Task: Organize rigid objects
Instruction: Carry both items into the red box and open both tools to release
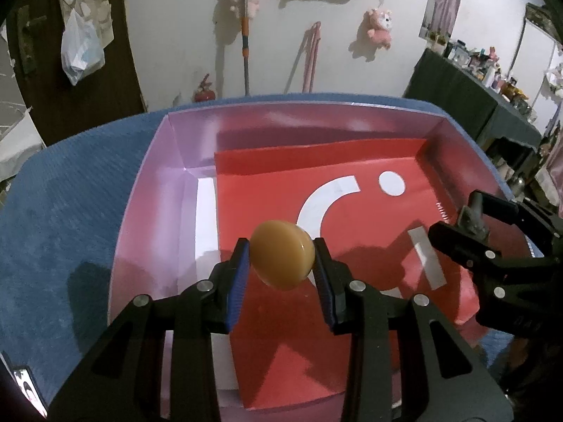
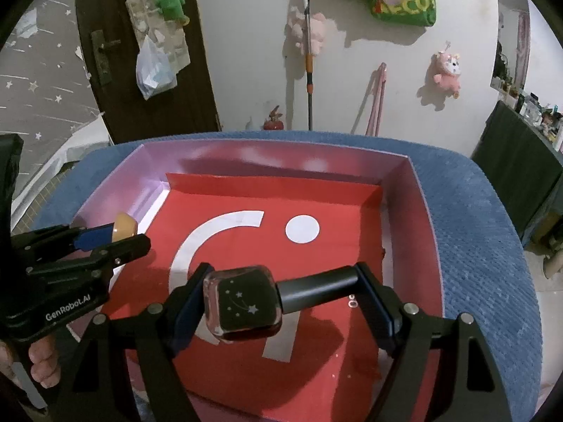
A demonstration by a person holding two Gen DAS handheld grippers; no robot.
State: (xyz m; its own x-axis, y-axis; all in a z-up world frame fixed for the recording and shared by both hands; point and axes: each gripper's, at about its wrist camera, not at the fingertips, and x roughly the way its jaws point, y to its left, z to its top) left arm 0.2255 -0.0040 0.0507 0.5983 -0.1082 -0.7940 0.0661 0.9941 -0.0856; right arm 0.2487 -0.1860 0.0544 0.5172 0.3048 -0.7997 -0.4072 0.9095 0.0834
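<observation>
Between the blue pads of our left gripper point(image 1: 281, 263) we hold a small tan, rounded, glossy disc-shaped piece point(image 1: 283, 258), the fingers drawn narrow and pressing on its two sides; it hangs above the near left part of the box floor, not touching it. Our right gripper point(image 2: 285, 302) stands much wider, clamped end to end on a small square glass bottle with a dark star-printed face and a long grey cylindrical cap point(image 2: 246, 307), the glass against the left pad, the cap end against the right. Both are carried over the shallow pink-walled cardboard box point(image 1: 176, 140), which is lined with a red sheet bearing white shapes point(image 2: 334, 256) and sits on a blue textured cloth point(image 2: 475, 228). We judge the bottle the riskier load: gripped lengthwise it could pivot or slip and drop onto the floor, and the smooth tan piece could squirt out of the narrow grip
</observation>
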